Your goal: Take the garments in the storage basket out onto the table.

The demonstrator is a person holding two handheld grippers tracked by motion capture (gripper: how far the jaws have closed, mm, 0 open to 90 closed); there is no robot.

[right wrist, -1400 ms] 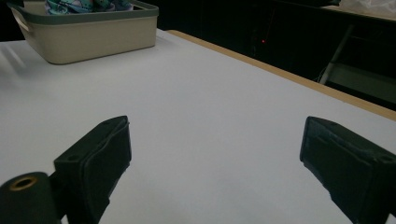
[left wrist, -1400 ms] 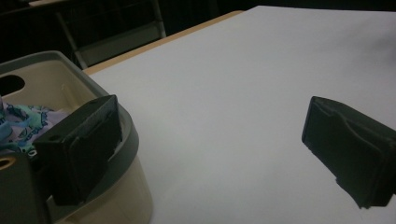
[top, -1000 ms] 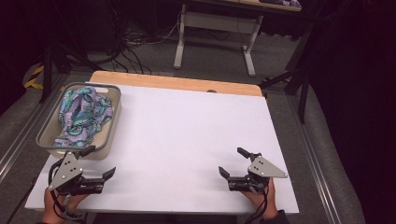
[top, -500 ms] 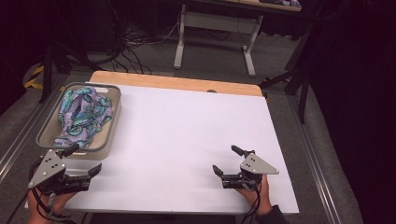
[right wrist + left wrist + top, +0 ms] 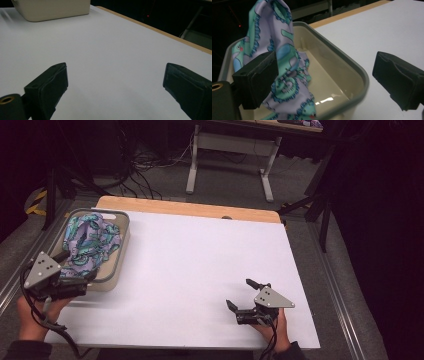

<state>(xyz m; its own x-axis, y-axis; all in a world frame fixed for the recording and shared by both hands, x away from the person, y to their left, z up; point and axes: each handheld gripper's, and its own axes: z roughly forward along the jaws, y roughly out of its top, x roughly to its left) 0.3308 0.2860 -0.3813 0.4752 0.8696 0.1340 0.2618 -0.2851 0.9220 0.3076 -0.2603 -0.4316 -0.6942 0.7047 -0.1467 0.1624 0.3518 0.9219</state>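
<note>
A beige bin [image 5: 114, 279] stands at the table's left edge with a crumpled lilac and teal patterned cloth [image 5: 92, 237] inside. My left gripper [image 5: 79, 269] hovers open at the bin's near end, held by a hand. In the left gripper view the cloth [image 5: 284, 57] rises just past the left jaw, the bin's rim [image 5: 352, 65] runs between the jaws, and the left gripper [image 5: 327, 65] grips nothing. My right gripper [image 5: 239, 293] rests open low over the white table near the front right; in its own view the right gripper [image 5: 117, 75] frames bare tabletop.
The white table top [image 5: 200, 255] has a wooden strip [image 5: 190, 209] along its far edge. The bin [image 5: 52, 8] appears far off in the right gripper view. Metal rails run along both table sides. A desk frame [image 5: 230, 155] and cables lie on the floor beyond.
My left gripper has moved left and then forward to the bin's near end. The right gripper has shifted slightly left. Both stay open.
</note>
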